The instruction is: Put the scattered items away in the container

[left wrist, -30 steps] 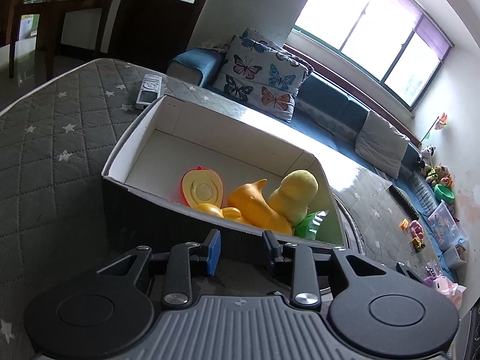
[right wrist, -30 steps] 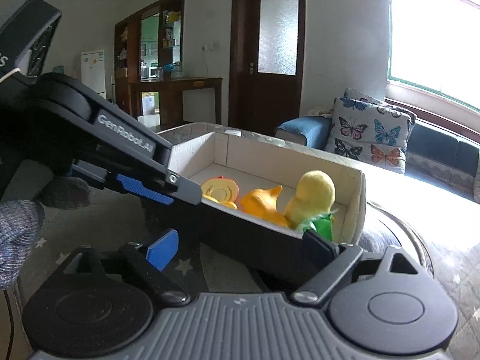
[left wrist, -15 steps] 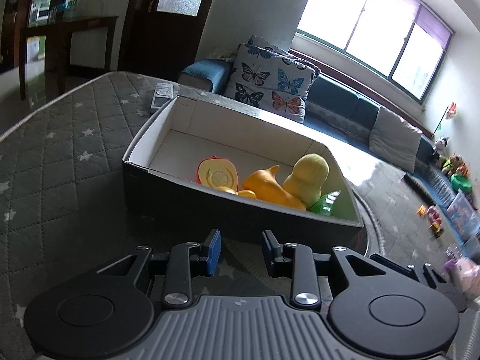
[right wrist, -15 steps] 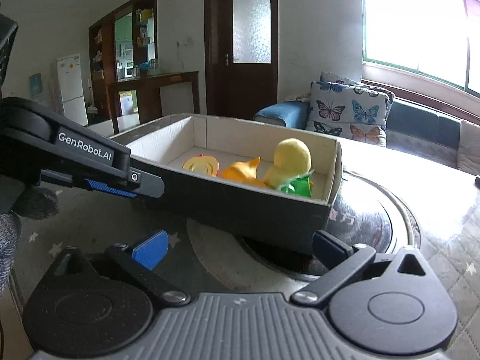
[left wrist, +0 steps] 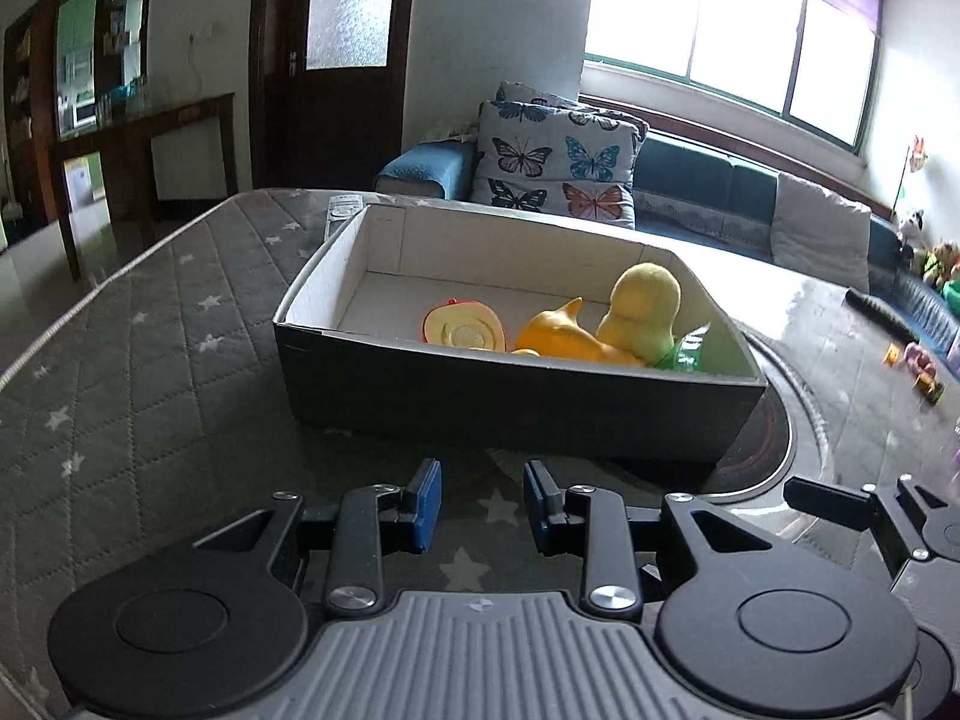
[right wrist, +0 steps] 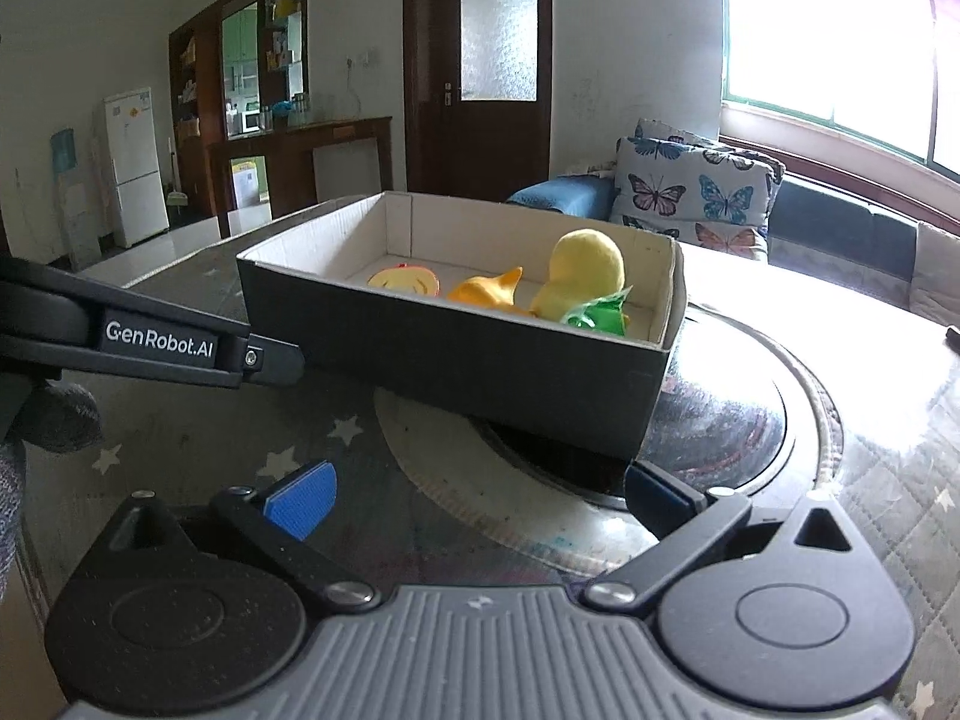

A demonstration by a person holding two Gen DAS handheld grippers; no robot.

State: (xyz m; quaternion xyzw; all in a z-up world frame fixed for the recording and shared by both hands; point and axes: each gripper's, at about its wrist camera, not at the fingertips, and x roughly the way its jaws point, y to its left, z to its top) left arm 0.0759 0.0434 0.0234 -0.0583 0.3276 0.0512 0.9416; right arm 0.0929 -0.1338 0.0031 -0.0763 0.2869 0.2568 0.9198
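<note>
Quilted desk (left wrist: 150, 360) carries the box (left wrist: 516, 408), centre frame, already holding four toys; no stray items remain visible. Left tool (left wrist: 482, 504) stands partly spread and empty; right tool (right wrist: 480, 495) is fully spread, empty.

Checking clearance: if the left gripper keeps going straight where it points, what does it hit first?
Probably the box's dark near wall, dead ahead of the empty, part-open left gripper; pitched down, it might touch the quilted table cover first.
</note>
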